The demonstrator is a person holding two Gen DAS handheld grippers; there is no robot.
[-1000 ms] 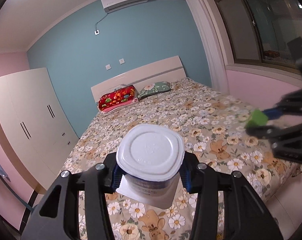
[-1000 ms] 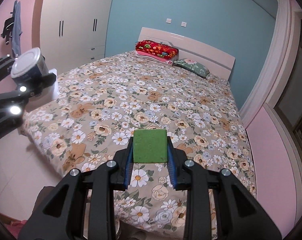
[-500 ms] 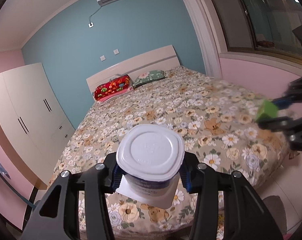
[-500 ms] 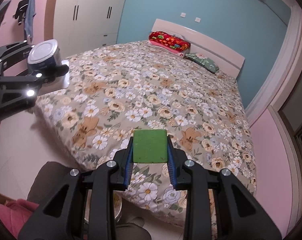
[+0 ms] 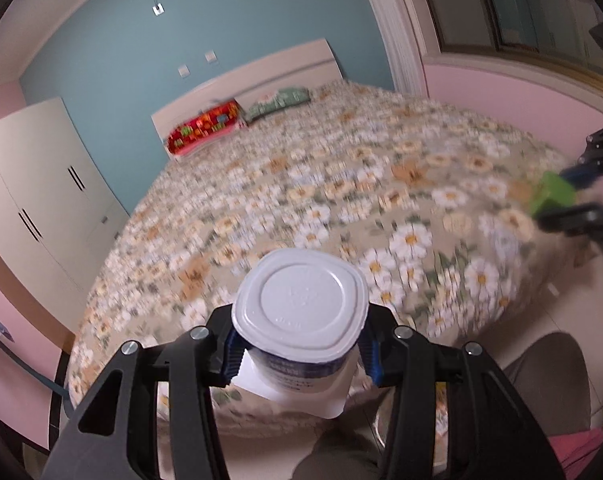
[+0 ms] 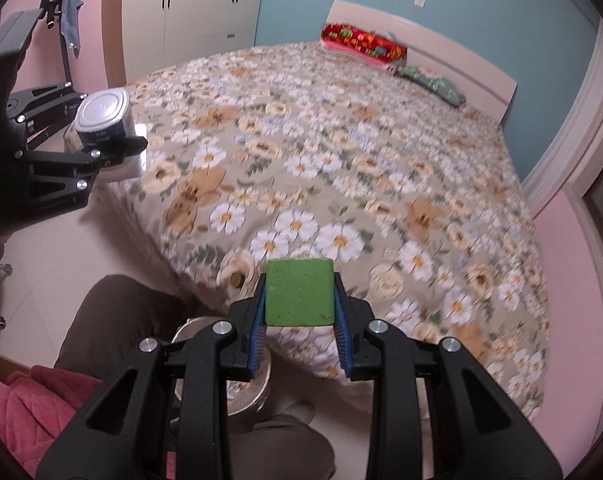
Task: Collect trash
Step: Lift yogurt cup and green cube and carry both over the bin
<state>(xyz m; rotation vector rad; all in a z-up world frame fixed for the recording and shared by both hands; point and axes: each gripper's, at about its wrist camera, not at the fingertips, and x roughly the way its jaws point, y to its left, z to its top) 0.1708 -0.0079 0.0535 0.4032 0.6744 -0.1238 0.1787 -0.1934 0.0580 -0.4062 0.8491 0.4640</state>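
Observation:
My left gripper (image 5: 299,354) is shut on a white yogurt cup (image 5: 301,304) with a dark blue label, its flat bottom facing the camera. The same cup (image 6: 103,114) shows at the left of the right wrist view, held over the bed's near corner. My right gripper (image 6: 299,342) is shut on a green sponge block (image 6: 299,292), which also appears at the right edge of the left wrist view as a green block (image 5: 551,196). Both grippers hang over the foot of the bed. A shiny metal bin (image 6: 245,384) sits on the floor below the right gripper, mostly hidden by it.
A bed with a floral cover (image 6: 361,160) fills the middle; red and green pillows (image 6: 361,42) lie at the headboard. A person's knees in dark trousers (image 6: 117,312) and a pink garment (image 6: 33,408) are below. White wardrobe (image 6: 189,12) stands left, and pale floor tiles (image 6: 61,240) lie beside the bed.
Both grippers have dropped and tipped downward, still holding the cup and the sponge. The floor, the knees and the metal bin have come into view below them.

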